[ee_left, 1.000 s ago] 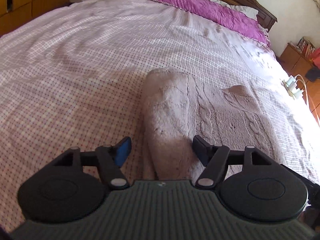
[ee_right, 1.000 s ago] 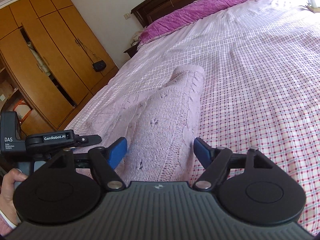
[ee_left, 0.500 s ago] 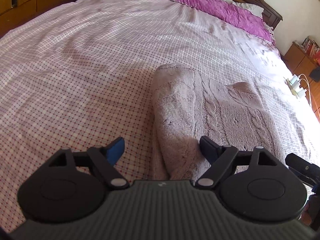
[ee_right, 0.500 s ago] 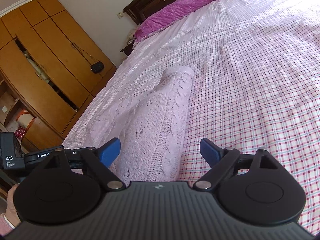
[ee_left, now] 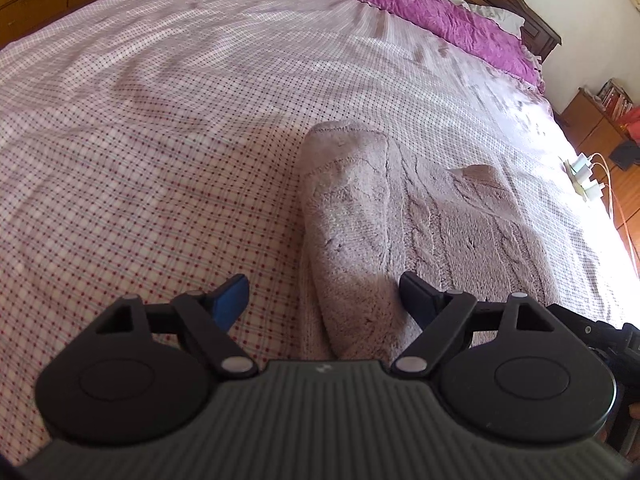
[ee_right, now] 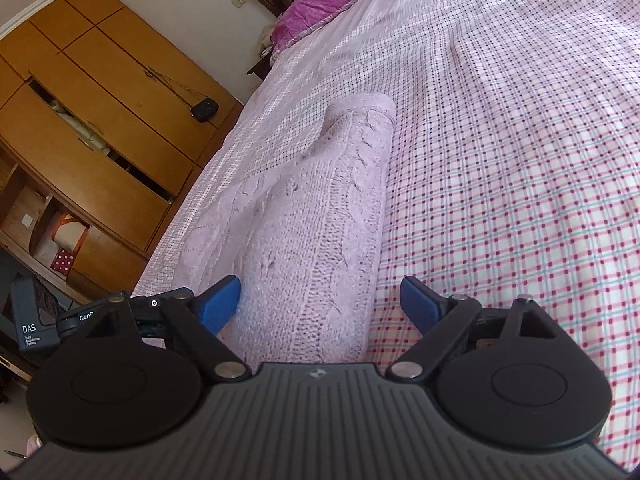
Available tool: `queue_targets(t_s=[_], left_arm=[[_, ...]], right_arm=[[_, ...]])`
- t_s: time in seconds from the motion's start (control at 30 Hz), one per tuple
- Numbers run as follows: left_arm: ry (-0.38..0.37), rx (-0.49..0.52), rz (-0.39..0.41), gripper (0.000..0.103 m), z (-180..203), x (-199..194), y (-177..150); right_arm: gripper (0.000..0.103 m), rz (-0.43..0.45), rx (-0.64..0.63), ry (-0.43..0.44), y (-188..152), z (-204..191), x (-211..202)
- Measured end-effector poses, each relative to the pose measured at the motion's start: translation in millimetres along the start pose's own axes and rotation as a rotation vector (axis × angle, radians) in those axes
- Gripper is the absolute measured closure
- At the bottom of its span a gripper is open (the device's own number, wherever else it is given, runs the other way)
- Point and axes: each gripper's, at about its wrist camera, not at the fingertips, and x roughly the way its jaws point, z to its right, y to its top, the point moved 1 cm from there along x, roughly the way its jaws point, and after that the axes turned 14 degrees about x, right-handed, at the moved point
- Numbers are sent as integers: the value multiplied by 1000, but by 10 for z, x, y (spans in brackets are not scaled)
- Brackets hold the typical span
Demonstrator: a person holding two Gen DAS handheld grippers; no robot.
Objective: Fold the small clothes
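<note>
A pale pink cable-knit sweater (ee_left: 400, 216) lies folded lengthwise on the checked bedspread (ee_left: 160, 140). Its left folded edge runs away from me in the left wrist view. My left gripper (ee_left: 322, 294) is open, and the near end of that fold lies between its blue fingertips (ee_left: 230, 300). In the right wrist view the same sweater (ee_right: 320, 216) shows its right folded edge. My right gripper (ee_right: 320, 300) is open too, with the near end of the fold between its blue fingertips (ee_right: 418, 304). Neither gripper pinches the fabric.
A purple pillow (ee_left: 420, 12) and a dark wooden headboard (ee_left: 512, 4) lie at the far end of the bed. White chargers with cables (ee_left: 586, 176) rest near the bed's right edge. Wooden wardrobes (ee_right: 100, 120) stand left of the bed.
Both grippers have opened wider and drawn slightly back and up from the sweater's near end. The sweater itself lies as before.
</note>
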Motion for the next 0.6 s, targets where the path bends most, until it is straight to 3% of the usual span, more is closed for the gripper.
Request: queue_targets(t_s=[0.6], left_arm=[[-23,23,10,18,12,142,8]], right_arm=[[12,-28,-52,15,61,-34,223]])
